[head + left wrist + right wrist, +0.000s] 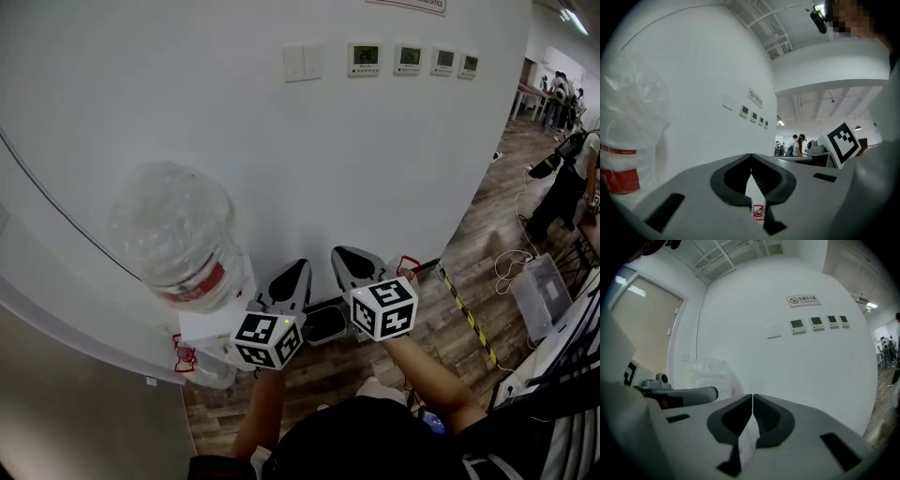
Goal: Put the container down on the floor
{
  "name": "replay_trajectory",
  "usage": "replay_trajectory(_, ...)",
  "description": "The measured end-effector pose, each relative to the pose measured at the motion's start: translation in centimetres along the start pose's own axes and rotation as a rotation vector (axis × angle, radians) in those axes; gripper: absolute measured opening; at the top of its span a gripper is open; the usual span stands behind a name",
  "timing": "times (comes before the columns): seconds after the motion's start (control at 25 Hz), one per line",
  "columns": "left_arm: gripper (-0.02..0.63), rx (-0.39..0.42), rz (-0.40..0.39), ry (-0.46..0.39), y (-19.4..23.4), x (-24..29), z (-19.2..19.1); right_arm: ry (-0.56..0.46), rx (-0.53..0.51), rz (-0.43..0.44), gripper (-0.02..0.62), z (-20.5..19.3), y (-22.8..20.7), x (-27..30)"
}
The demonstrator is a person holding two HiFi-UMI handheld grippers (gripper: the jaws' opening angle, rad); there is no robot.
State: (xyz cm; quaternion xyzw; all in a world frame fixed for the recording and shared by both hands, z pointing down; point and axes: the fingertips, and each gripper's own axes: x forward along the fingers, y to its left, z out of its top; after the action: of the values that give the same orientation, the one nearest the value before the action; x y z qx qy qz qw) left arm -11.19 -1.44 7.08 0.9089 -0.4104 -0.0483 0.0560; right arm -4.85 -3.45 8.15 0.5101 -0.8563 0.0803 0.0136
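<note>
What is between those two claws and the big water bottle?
Nothing visible. The water bottle sits on its white dispenser, left of the left gripper, with only open air between them. That gripper and the right gripper are both shut and empty.

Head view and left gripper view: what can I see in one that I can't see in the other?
Only the head view shows the brown wooden floor and the yellow-and-black striped tape on it. Only the left gripper view shows the white ceiling pipes and how the left gripper has its jaws closed tip to tip. Both show the big clear plastic water jug with a red label and the row of small wall control panels.
</note>
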Motion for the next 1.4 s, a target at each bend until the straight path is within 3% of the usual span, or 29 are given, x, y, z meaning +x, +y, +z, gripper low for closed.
replay_trajectory(0.76,0.017,0.005,0.009,0.023,-5.6,4.5,0.0,0.005,0.022,0.05,0.032,1.2,-5.6,-2.9)
replay_trajectory(1.4,0.017,0.021,0.037,0.011,-7.8,3.1,0.5,-0.014,0.005,0.084,0.032,1.9,-4.9,-6.1)
